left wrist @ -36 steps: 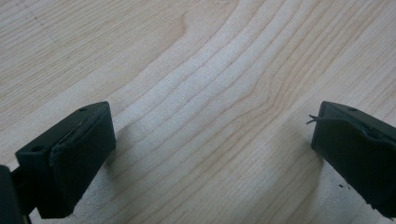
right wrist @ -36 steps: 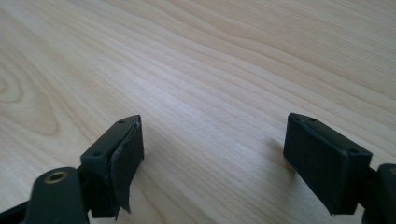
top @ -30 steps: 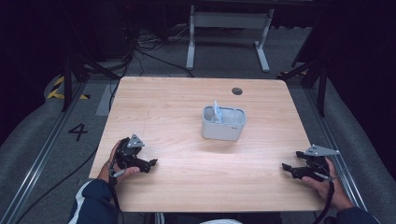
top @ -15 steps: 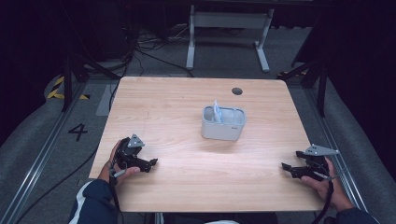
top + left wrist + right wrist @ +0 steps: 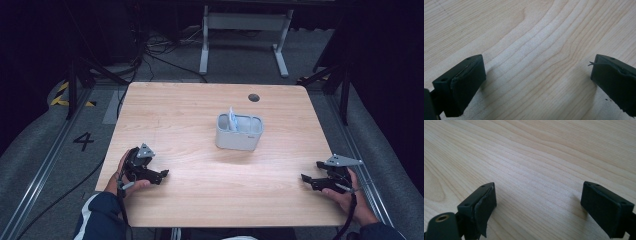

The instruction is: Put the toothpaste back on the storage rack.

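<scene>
While gripper views show bare table (image 5: 536, 50), high view adds grey caddy (image 5: 239, 133).

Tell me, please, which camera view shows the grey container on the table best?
The high view: the grey container stands whole mid-table, something white sticking up in it. The left and right gripper views show bare wood between open jaws.

I work in a lab or recording studio: my wooden table (image 5: 200, 120) stands on grey carpet (image 5: 45, 150), floor rails (image 5: 37, 170) and a taped "4" (image 5: 83, 141) at left, cables (image 5: 150, 57) at upper left, black surroundings.
</scene>
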A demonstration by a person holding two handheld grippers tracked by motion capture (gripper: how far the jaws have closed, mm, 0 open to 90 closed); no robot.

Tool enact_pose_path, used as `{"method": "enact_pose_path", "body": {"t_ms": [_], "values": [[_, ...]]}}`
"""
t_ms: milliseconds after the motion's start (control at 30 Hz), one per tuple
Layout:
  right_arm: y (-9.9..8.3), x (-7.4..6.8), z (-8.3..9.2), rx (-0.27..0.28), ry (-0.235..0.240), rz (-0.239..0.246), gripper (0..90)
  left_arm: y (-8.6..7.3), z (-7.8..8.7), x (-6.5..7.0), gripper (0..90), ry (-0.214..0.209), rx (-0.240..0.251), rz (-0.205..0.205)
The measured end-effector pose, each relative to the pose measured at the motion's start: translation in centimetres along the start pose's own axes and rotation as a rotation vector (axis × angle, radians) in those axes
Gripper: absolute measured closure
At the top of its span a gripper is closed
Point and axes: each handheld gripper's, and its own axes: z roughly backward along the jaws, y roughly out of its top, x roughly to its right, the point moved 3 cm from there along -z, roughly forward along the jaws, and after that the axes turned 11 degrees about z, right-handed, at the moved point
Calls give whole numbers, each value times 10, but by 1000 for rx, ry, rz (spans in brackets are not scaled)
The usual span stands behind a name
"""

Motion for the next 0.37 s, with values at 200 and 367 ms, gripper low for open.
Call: {"method": "enact_pose_path", "body": {"t_ms": [200, 367], "values": [[0, 0, 0, 1, 2, 2, 135, 0, 0, 0, 1, 1, 2, 4], [0, 0, 0, 2, 3, 4, 143, 1, -1, 0, 1, 1, 3, 5]]}}
